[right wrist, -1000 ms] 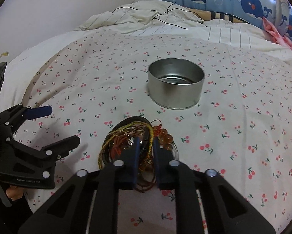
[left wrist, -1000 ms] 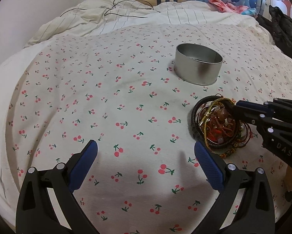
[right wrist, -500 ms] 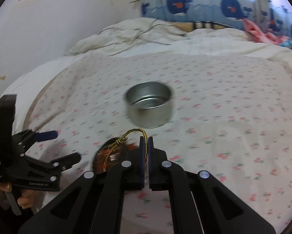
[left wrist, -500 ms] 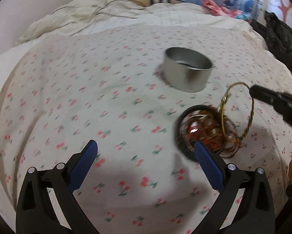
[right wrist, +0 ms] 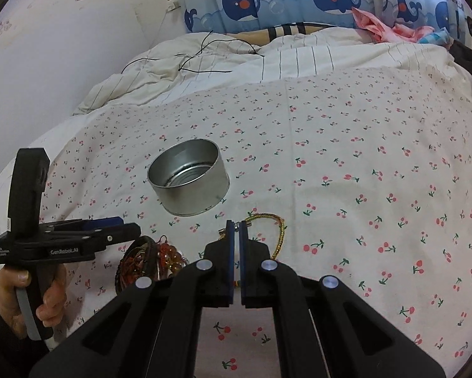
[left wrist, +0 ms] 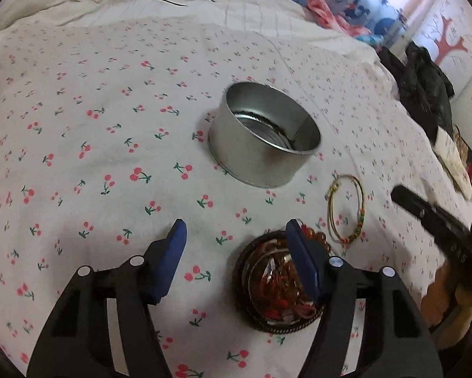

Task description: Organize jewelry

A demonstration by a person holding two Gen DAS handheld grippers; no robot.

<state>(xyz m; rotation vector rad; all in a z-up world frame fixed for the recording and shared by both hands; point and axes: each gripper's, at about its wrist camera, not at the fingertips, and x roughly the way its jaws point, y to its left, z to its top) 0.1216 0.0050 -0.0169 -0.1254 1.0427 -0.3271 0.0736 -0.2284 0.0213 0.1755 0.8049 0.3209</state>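
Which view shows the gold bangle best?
Left wrist: the bangle lies whole and unblocked on the sheet. In the right wrist view, the right gripper covers most of it, leaving only an arc.

One tin (left wrist: 264,140), one loose gold bangle (left wrist: 346,208), one jewelry heap (left wrist: 276,283), two grippers.

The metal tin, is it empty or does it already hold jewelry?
Empty: the metal tin shows only its bare ridged bottom in both views.
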